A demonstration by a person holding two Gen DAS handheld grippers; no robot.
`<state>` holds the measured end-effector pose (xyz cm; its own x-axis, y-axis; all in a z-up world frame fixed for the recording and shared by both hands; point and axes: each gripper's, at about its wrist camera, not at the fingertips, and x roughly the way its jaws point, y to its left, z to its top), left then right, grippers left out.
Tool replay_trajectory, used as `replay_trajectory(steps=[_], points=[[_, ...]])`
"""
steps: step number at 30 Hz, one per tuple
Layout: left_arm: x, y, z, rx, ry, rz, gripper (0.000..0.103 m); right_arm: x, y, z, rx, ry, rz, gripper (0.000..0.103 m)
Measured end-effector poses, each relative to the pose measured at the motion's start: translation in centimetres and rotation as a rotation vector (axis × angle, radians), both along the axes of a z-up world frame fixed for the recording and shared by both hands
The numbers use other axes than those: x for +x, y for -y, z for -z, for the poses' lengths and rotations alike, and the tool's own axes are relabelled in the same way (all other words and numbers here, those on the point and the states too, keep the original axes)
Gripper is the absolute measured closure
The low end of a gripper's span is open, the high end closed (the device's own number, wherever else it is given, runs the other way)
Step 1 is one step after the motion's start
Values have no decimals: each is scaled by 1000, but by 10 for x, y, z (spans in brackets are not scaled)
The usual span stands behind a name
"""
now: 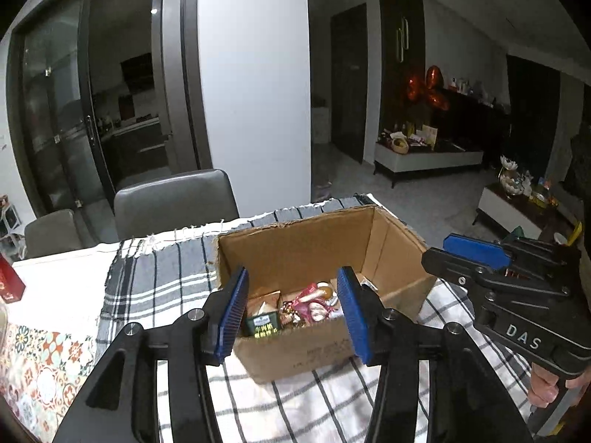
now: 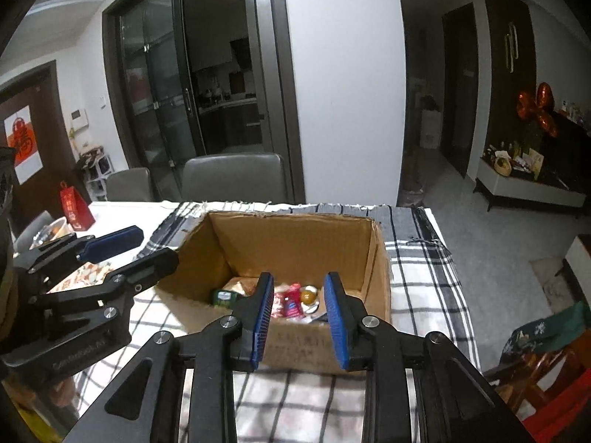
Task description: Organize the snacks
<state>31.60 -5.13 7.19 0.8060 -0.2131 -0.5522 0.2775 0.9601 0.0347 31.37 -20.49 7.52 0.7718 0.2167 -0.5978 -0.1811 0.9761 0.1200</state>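
Left tool (image 1: 291,317), pads apart and empty, hangs over an open box (image 1: 317,254) of snacks (image 1: 295,310). The box stands on a checked cloth (image 1: 155,280) covering the desk. Right tool (image 1: 458,254) is beside the box.

A black-and-white checked cloth (image 2: 413,269) covers the right part of the tabletop, its fringed edge along the far side. At the table's near left corner lies a patterned mat (image 1: 40,361) of orange and teal tiles. A red gift bag (image 2: 75,208) stands upright near the far left edge. Two grey chairs (image 2: 232,177) sit behind the far edge. Beyond are glass sliding doors (image 2: 159,85), and red foil balloons (image 1: 428,88) hang above a low white cabinet (image 1: 428,158) crowded with small items.
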Motion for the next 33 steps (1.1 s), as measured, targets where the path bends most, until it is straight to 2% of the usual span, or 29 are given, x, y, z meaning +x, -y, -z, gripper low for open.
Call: replay_trajectory(steps=[2, 4, 6, 8, 13, 16, 20, 22, 27, 33], points=[[-11, -1, -4, -1, 8, -2, 54, -13, 1, -3, 9, 10, 7, 60], [-23, -4, -9, -6, 19, -3, 52, -27, 2, -6, 17, 25, 17, 59], [-37, -7, -14, -9, 35, -14, 44, -40, 3, -8, 22, 18, 23, 58], [-49, -10, -17, -10, 48, -19, 43, -53, 5, -11, 28, 19, 37, 45], [-80, -16, -21, -5, 70, -32, 33, -84, 6, -19, 5, 46, 54, 40], [-100, -16, -22, 6, 89, -34, 27, -103, 9, -21, 9, 52, 58, 30], [-129, -18, -21, -4, 102, -33, 21, -127, 9, -26, 12, 68, 54, 30], [-141, -21, -21, -15, 106, -36, 17, -139, 8, -27, 11, 76, 54, 26], [-170, -25, -21, -18, 130, -56, 4, -169, 5, -28, 6, 87, 58, 24], [-195, -28, -20, -35, 146, -73, 0, -195, 6, -31, 8, 111, 68, 21]])
